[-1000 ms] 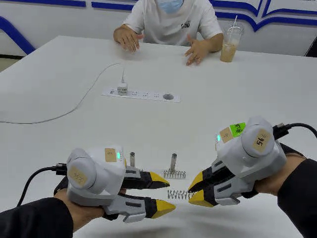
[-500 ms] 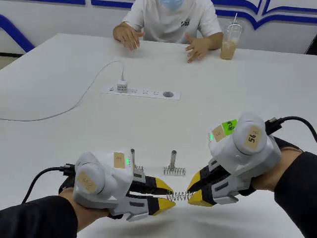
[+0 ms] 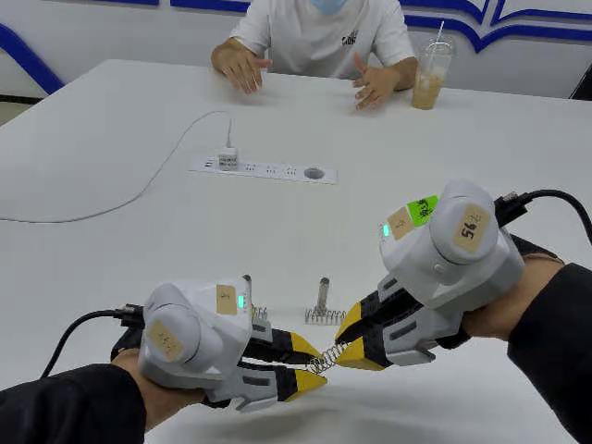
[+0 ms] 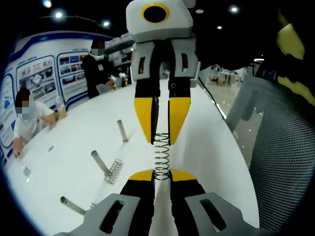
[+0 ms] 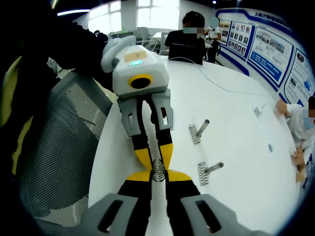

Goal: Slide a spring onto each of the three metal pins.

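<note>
A loose steel spring [image 3: 326, 358] hangs stretched between both grippers above the table. My left gripper [image 3: 313, 363] is shut on its near end [image 4: 161, 173], and my right gripper [image 3: 350, 344] is shut on the other end [image 5: 157, 169]. In the left gripper view the right gripper [image 4: 162, 140] comes down from the top. Beyond the grippers stand metal pins: one [image 3: 323, 294] with a spring [image 3: 326, 318] lying at its foot, another [image 3: 247, 289] with a spring [image 3: 260, 314] beside it. A bare third pin [image 4: 122, 131] stands farther along the row.
A white power strip [image 3: 268, 173] with a plugged charger and cable lies mid-table. At the far side sits a person with hands [image 3: 242, 69] on the table, next to a plastic cup [image 3: 430, 79] of drink. White tabletop [image 3: 444, 157] stretches around the pins.
My left gripper has moved in and shut on the free end of the spring. The right gripper has lifted the spring off the table and shifted left.
</note>
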A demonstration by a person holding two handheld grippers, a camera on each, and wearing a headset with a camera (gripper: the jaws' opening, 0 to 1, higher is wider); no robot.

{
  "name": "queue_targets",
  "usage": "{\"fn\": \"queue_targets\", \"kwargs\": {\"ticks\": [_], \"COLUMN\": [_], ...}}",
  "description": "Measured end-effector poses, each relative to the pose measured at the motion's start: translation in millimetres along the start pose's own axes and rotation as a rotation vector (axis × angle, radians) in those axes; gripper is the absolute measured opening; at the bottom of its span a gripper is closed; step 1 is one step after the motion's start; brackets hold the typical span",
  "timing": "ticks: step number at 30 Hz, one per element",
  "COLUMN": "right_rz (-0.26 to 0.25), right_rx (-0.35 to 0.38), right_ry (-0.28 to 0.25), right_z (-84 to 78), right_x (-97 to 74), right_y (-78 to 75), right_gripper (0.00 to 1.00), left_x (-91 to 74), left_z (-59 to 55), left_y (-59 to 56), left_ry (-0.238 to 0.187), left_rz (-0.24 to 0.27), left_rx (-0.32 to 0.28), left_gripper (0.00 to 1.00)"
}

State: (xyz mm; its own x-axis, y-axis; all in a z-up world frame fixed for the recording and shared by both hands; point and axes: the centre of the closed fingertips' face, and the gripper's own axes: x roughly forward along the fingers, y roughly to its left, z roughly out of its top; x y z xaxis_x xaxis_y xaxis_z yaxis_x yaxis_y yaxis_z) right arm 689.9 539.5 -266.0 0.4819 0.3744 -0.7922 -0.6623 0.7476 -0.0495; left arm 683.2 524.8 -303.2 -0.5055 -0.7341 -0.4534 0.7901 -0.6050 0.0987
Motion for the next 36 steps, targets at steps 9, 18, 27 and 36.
{"fn": "queue_targets", "kwargs": {"ticks": [9,18,27,36], "right_rz": [0.006,0.024,0.031,0.032], "right_rx": [-0.03,-0.028,-0.022,-0.045], "right_ry": [-0.004,0.026,0.065,0.098], "right_z": [15.0,14.8,9.6,7.9], "right_x": [1.3,3.2,6.0,9.3], "right_y": [1.5,4.1,4.5,3.2], "right_gripper": [0.11,0.13,0.15,0.12], "left_x": [1.0,1.7,2.6,2.3], "left_z": [3.1,2.4,2.7,2.0], "left_y": [-0.9,-2.0,-1.7,-1.7], "left_ry": [-0.01,-0.014,-0.016,-0.013], "left_rz": [-0.004,-0.008,-0.009,-0.007], "left_rx": [-0.002,-0.009,-0.016,-0.025], "left_gripper": [0.11,0.11,0.11,0.11]}}
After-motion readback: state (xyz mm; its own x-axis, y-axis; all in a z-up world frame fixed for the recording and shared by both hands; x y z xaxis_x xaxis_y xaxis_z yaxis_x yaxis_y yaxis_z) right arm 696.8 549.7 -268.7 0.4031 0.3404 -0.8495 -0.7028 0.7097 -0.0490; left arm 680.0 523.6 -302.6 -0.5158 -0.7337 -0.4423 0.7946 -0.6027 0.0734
